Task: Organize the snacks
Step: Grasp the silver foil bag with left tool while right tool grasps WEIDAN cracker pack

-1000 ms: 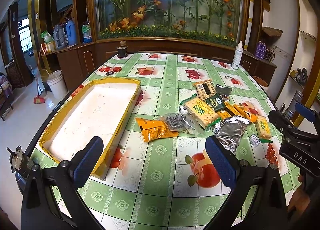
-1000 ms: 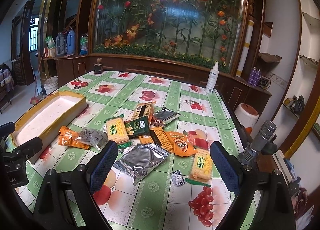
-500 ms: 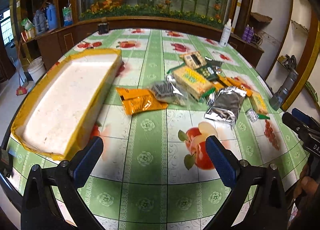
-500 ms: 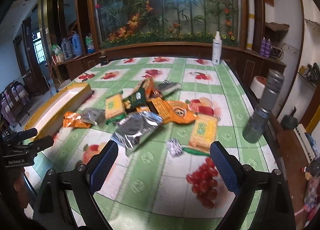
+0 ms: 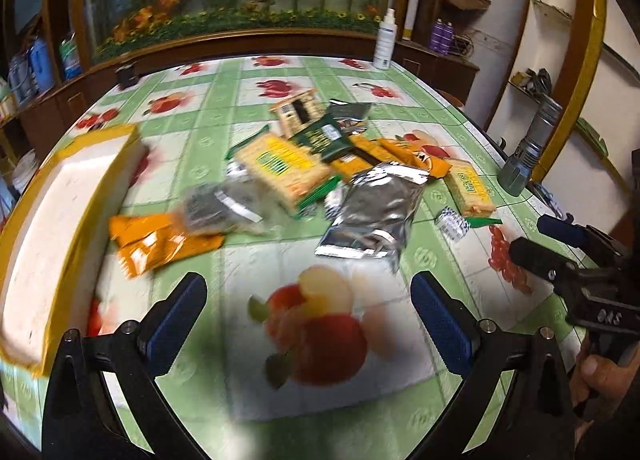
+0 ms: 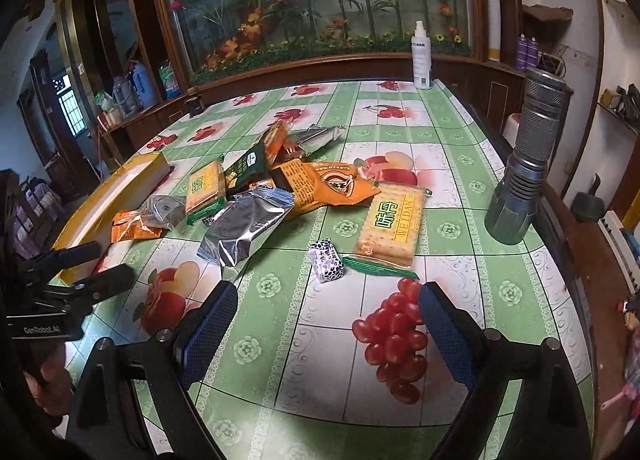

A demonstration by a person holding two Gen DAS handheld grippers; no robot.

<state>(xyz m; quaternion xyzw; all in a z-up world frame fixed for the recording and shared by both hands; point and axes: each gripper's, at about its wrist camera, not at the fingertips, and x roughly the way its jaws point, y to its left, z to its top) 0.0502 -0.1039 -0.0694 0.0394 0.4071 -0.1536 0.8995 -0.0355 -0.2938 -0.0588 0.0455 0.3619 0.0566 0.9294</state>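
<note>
While nothing is picked up yet, the left gripper (image 5: 308, 312) hangs spread wide and holding nothing above the tabletop (image 5: 304, 392). Snacks (image 5: 320, 175) lie piled mid-table; the yellow-edged tray (image 5: 48, 219) sits by the left edge, blurry.

From the right wrist, the right gripper (image 6: 326, 324) is also spread, holding nothing. A small wrapped candy (image 6: 326, 260) and a cracker pack (image 6: 394, 219) lie nearest. Next, it probably must drop onto one.
</note>
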